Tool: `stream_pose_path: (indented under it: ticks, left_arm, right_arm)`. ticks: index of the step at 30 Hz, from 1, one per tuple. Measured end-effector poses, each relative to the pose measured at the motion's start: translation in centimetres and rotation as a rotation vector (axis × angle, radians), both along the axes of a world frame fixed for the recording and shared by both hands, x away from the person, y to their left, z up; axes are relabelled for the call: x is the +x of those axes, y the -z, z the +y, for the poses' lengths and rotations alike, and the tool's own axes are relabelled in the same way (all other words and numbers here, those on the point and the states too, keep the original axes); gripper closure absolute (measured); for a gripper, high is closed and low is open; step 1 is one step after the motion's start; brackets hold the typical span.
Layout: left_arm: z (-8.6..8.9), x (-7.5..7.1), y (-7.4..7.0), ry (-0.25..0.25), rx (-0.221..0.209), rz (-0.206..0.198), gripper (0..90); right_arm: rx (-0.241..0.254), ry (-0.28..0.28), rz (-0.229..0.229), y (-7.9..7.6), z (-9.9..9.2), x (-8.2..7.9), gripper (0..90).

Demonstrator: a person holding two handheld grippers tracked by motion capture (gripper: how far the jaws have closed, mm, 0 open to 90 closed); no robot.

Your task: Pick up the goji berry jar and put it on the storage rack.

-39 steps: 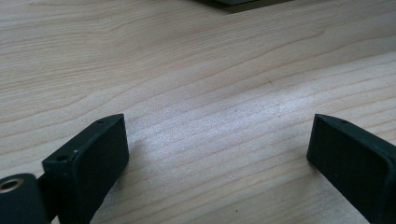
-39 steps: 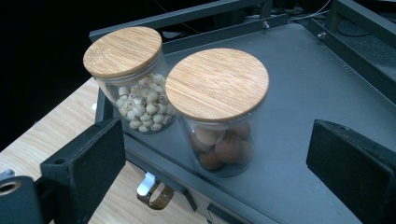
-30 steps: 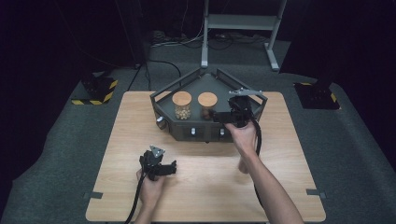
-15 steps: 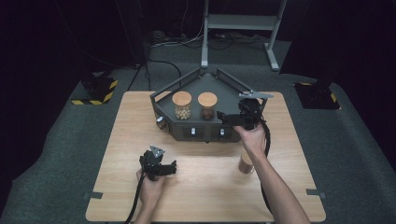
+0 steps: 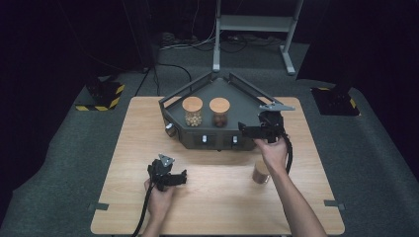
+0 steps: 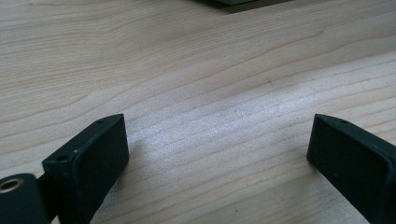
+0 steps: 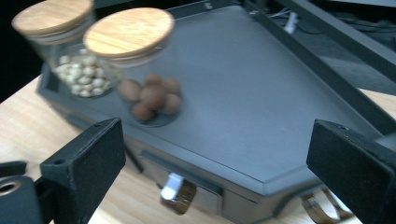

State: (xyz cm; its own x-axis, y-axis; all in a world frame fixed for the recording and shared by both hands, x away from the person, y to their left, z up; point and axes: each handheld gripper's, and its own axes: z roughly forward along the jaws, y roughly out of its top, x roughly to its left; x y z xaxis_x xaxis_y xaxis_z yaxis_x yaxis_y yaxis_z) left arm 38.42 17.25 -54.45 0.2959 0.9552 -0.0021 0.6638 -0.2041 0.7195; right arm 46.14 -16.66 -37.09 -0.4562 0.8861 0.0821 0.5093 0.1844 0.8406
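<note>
Over the front right edge of the dark tray [image 5: 247, 106], the right hand-held gripper [image 5: 247, 131] has shifted right and toward the person since a second ago, jaws spread and empty, just narrowing slightly. Two cork-lidded jars [image 5: 219, 112] stand on the tray, apart from it. The left hand-held gripper [image 5: 184, 177] stays released above the bench [image 5: 217, 197].

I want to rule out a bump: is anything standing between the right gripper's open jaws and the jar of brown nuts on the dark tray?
Nothing visible does. The right gripper hangs open at the tray front edge, and bare tray surface lies between it and the jar of brown nuts. The pale-nut jar stands beside that jar, not in front.
</note>
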Motion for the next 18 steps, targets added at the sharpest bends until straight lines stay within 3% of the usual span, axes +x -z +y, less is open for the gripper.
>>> stream_pose_path:
  ticks: [12, 18]
  left_arm:
    - [0.0, 0.0, 0.0, 0.000, 0.000, 0.000, 5.6]
    - [0.0, 0.0, 0.0, 0.000, 0.000, 0.000, 5.6]
  right_arm:
    - [0.044, 0.003, 0.025, 1.0, -2.0, -0.6, 4.9]
    - [0.037, -0.008, 0.023, 1.1, -2.6, -0.8, 5.0]
